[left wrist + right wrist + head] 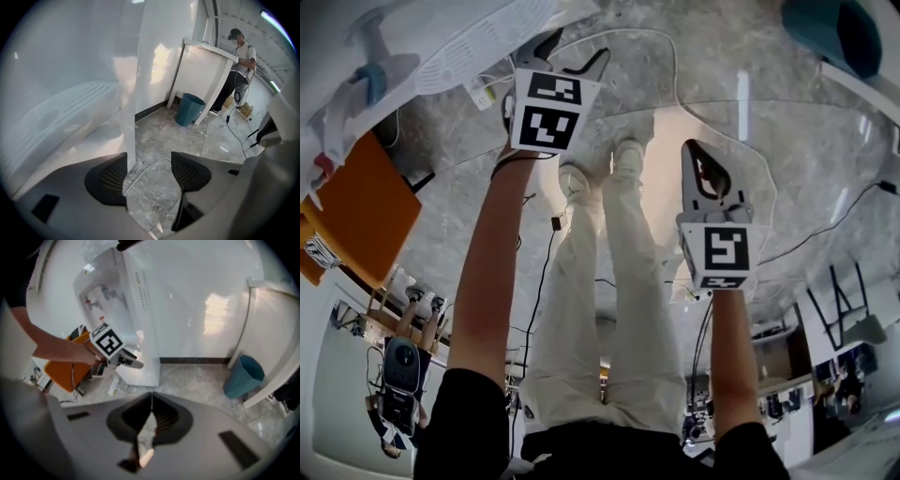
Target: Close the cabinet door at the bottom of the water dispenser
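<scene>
Low on the left, by the foot of the water dispenser, the left gripper hovers with its jaws spread, and nothing lies between them but floor and a loose white cable; hard against its left jaw rises a white upright edge — I take it for the free edge of the cabinet door, though it could be the cabinet's own corner, since no view sets the door's face apart from the white body; on that reading its long axis stands vertical and the edge points out towards the gripper; the danger is that a spread jaw slips past so thin an edge instead of pressing the face, or that the cable gets nipped in the closing gap — a hard shove might also rock the tall dispenser; further right, the right gripper is clenched on nothing, well apart from the dispenser; a teal bin stands by the wall.
</scene>
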The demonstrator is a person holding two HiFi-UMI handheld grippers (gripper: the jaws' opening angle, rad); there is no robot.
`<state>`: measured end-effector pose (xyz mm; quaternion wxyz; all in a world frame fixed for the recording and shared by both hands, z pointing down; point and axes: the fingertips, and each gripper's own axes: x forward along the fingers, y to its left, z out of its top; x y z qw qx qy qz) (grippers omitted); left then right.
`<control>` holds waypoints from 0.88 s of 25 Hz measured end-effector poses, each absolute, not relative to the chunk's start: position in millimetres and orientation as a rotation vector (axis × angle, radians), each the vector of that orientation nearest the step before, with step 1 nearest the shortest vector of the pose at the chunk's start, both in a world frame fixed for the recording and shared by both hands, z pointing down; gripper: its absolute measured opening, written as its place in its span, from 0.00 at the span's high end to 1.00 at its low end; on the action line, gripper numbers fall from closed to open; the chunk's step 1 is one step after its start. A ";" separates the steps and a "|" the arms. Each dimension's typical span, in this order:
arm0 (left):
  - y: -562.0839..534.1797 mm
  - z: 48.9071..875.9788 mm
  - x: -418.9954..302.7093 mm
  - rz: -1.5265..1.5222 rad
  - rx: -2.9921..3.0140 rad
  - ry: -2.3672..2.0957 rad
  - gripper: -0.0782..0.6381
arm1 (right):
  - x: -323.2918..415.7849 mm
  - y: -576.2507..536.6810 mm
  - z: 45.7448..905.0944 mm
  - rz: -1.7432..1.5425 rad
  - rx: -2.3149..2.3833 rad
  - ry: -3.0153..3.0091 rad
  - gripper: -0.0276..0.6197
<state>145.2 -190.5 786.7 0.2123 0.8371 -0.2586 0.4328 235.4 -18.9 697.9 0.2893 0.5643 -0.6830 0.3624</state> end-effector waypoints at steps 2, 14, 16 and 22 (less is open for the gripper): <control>-182.6 784.4 144.4 1.210 2.314 -0.692 0.47 | 235.3 -20.9 693.8 0.960 1.513 -1.825 0.90; -144.8 736.4 126.8 1.231 2.296 -0.631 0.64 | 223.9 -35.4 648.5 0.884 1.520 -1.868 0.90; -139.1 721.9 118.6 1.219 2.299 -0.633 0.69 | 220.1 -38.2 638.7 0.865 1.521 -1.876 0.90; -106.2 682.4 82.5 1.231 2.332 -0.590 0.80 | 202.8 -41.2 605.4 0.841 1.533 -1.887 0.90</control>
